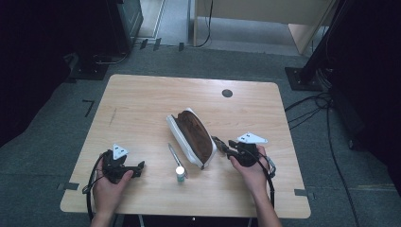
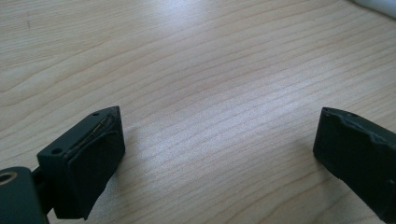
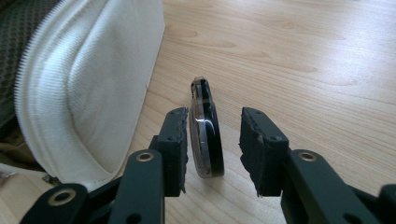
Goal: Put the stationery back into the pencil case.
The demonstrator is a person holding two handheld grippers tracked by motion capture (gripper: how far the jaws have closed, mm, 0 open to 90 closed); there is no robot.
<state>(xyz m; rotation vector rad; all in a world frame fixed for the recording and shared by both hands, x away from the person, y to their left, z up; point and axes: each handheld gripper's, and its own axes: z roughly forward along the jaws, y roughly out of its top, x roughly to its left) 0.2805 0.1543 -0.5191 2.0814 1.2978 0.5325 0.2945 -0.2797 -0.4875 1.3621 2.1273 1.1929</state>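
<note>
**Right gripper closing around a small dark object**

The right gripper stands narrow, with a slim black object on edge between its pads: one pad touches it, the other is just apart. A white pouch lies just beside it. The left gripper rests wide over bare table.

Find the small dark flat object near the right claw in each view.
High view: small dark flat object right of centre, at the right claw's tips.
Left gripper view: bare table between the left claw's open jaws.
Right gripper view: centre, standing on edge between the right claw's jaws.
Shared landmark: white pouch beside it.
</note>
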